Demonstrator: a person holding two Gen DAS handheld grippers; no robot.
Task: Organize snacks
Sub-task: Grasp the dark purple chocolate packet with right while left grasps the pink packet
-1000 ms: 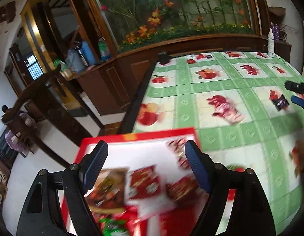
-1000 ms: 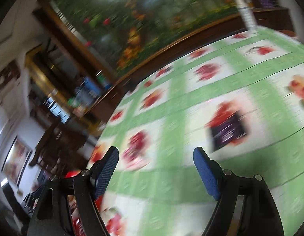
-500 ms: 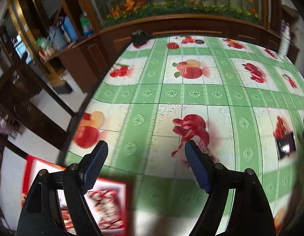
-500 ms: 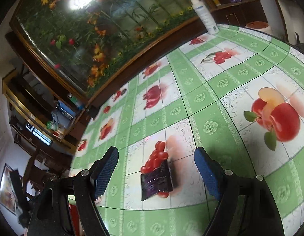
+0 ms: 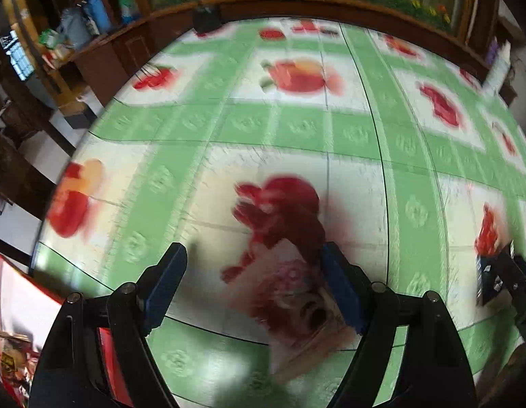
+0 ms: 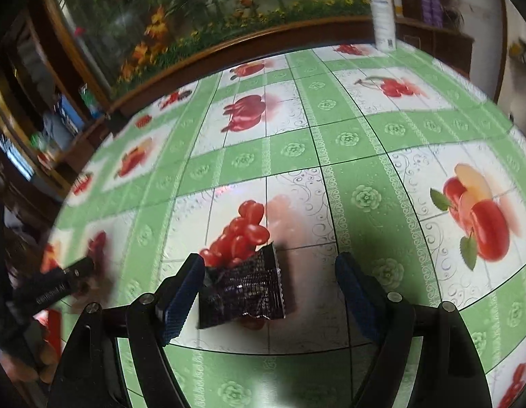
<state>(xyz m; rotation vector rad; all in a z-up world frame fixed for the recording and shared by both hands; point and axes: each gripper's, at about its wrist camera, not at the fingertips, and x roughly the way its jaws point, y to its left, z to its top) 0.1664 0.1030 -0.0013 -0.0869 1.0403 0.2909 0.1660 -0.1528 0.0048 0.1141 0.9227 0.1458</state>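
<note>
Over the fruit-print surface, each gripper stands apart and empty, the right gripper straddling a dark snack packet, ready to close on it.

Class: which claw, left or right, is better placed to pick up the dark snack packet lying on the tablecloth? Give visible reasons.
Right. The right claw is open and straddles the dark snack packet. The left claw hovers over a pink packet instead.

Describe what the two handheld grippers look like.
Both match. The left gripper and right gripper have glossy black plastic frames with round silver screw heads. Their two fingers carry ribbed blue pads. White lettering, unreadable, marks the left one's black body.
</note>
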